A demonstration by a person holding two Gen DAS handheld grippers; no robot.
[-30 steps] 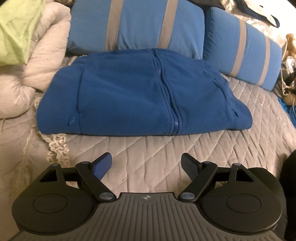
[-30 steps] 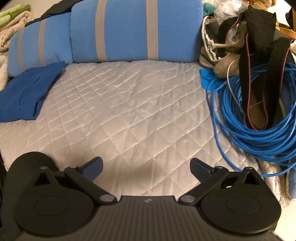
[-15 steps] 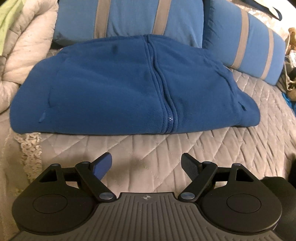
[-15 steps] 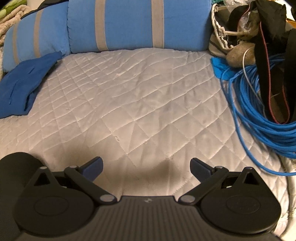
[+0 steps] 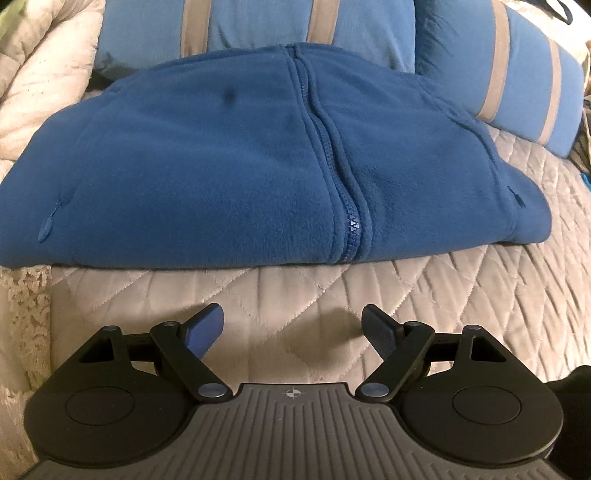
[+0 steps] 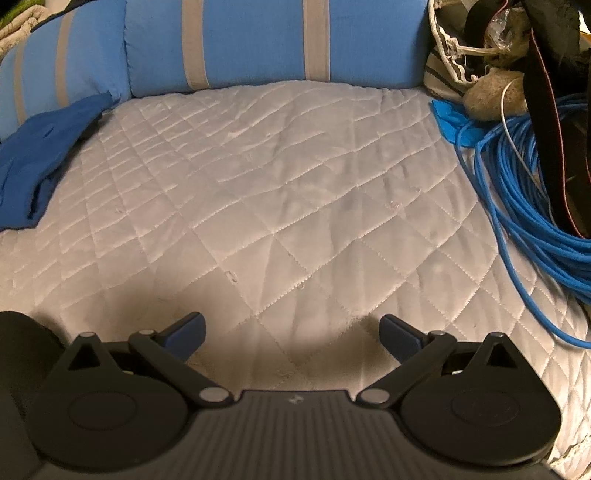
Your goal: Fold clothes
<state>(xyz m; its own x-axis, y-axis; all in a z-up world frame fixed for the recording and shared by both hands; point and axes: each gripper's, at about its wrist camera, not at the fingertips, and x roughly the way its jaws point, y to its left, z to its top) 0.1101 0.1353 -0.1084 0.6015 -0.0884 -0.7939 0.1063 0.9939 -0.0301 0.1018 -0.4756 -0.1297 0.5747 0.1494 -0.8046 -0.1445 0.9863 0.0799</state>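
The left gripper (image 5: 292, 325) hangs low over a quilted grey bedspread (image 5: 424, 295), its two blue-padded fingers spread wide apart with nothing between them. Its shadow falls on the quilt just beneath the fingers. Near its fingertips, but not touching them, lies a blue fleece jacket (image 5: 221, 166), folded into a broad bundle with its zipper (image 5: 351, 225) running down the middle toward the gripper. The jacket's far edge rests against two blue pillows with grey stripes (image 5: 362, 29). To the left of the jacket sits a bunched cream comforter (image 5: 40, 74).

The right gripper (image 6: 291, 332) is also released, fingers wide apart and empty, above a bare stretch of the same bedspread (image 6: 258, 184). From this side, only one corner of the blue fleece jacket (image 6: 40, 158) shows at the far left, well apart from this gripper. The striped pillows (image 6: 258, 40) line the back. On the right lies a loose coil of blue cable (image 6: 517, 206), with a dark strap (image 6: 546, 122) draped across it and a heap of other items behind, too jumbled to make out.
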